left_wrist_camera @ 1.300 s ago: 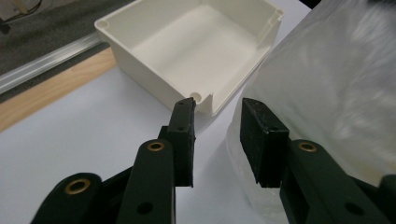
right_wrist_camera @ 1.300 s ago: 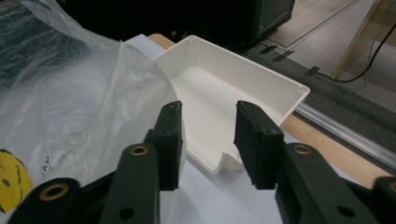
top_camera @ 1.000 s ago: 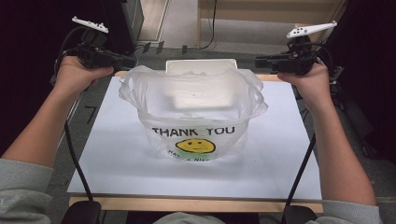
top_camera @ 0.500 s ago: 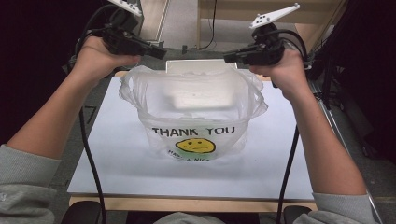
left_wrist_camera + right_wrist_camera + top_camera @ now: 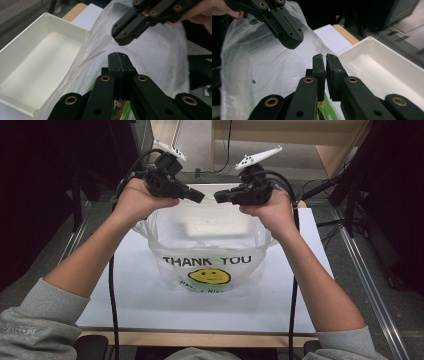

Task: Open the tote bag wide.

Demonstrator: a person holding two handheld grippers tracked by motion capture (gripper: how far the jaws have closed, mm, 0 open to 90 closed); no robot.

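I hold my left gripper (image 5: 199, 196) and my right gripper (image 5: 220, 196) tip to tip above the far rim of the plastic bag (image 5: 210, 245), the two noses close but apart. In the left gripper view my own jaws are pressed flat together with nothing between them, and the right gripper (image 5: 125, 33) hangs just above and beyond them. In the right gripper view my jaws have just been closing and now stand almost together, a thin slit left between the pads, nothing caught in it; the left gripper (image 5: 289, 37) sits just above to the left.

The bag stands open on the white sheet (image 5: 125, 285) in the middle of the table, printed THANK YOU with a yellow smiley face (image 5: 210, 276). Its crinkled film (image 5: 160, 50) lies below both sets of jaws. A white plastic tray (image 5: 37, 67) sits on the table just behind the bag, its rim right beside the film. My cables (image 5: 112, 295) trail down past both forearms to the near table edge.
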